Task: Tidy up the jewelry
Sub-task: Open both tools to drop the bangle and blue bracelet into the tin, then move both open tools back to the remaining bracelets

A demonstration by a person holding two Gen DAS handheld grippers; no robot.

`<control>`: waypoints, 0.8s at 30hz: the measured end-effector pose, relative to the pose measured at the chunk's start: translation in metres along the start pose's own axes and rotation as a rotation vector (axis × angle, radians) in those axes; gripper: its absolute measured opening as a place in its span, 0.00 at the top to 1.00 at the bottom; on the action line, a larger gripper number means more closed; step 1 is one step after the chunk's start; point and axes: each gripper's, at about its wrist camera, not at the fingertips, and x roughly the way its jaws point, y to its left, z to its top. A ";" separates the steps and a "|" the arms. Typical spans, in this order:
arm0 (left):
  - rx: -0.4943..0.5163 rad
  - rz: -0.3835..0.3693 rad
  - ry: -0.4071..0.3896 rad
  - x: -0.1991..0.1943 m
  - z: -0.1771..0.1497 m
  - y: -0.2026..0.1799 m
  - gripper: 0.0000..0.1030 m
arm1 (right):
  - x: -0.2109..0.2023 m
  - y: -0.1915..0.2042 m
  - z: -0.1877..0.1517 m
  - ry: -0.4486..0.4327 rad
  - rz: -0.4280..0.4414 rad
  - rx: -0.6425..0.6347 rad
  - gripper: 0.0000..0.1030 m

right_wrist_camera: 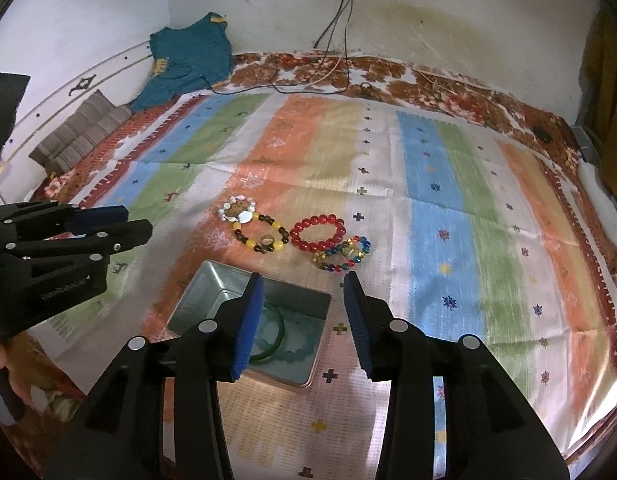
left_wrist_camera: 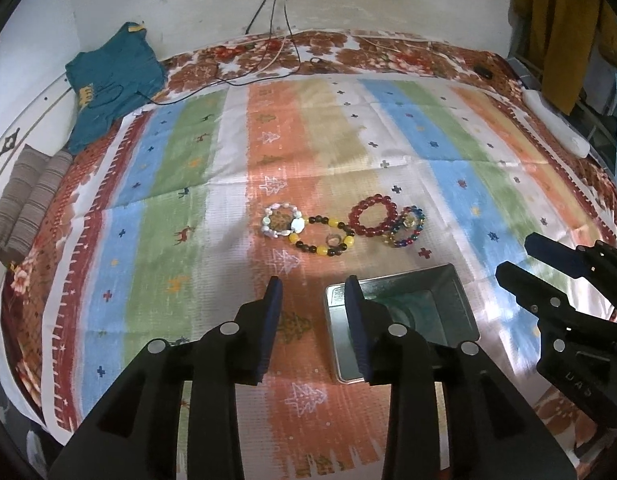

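Note:
Several bracelets lie in a row on the striped cloth: a white shell one [left_wrist_camera: 281, 221] [right_wrist_camera: 237, 209], a yellow-and-dark beaded one [left_wrist_camera: 323, 236] [right_wrist_camera: 264, 233], a red beaded one [left_wrist_camera: 374, 216] [right_wrist_camera: 318, 233] and a multicolour one [left_wrist_camera: 406, 227] [right_wrist_camera: 346, 255]. A metal tin [left_wrist_camera: 460, 300] [right_wrist_camera: 196, 292] stands in front of them, holding a green bangle [right_wrist_camera: 278, 338] and green beads. My left gripper [left_wrist_camera: 313, 286] [right_wrist_camera: 120, 222] is open and empty, left of the tin. My right gripper [right_wrist_camera: 302, 282] [left_wrist_camera: 516, 256] is open and empty, above the tin's right edge.
A teal garment [left_wrist_camera: 112, 80] [right_wrist_camera: 188, 60] and a striped folded cloth [left_wrist_camera: 24, 200] [right_wrist_camera: 80, 128] lie at the far left. Cables [left_wrist_camera: 276, 40] run down the wall onto the bed. A white power strip [left_wrist_camera: 556, 124] lies at the right edge.

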 end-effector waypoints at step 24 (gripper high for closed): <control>-0.140 0.091 0.061 0.045 0.031 0.047 0.30 | 0.049 -0.029 0.022 0.116 -0.047 0.090 0.30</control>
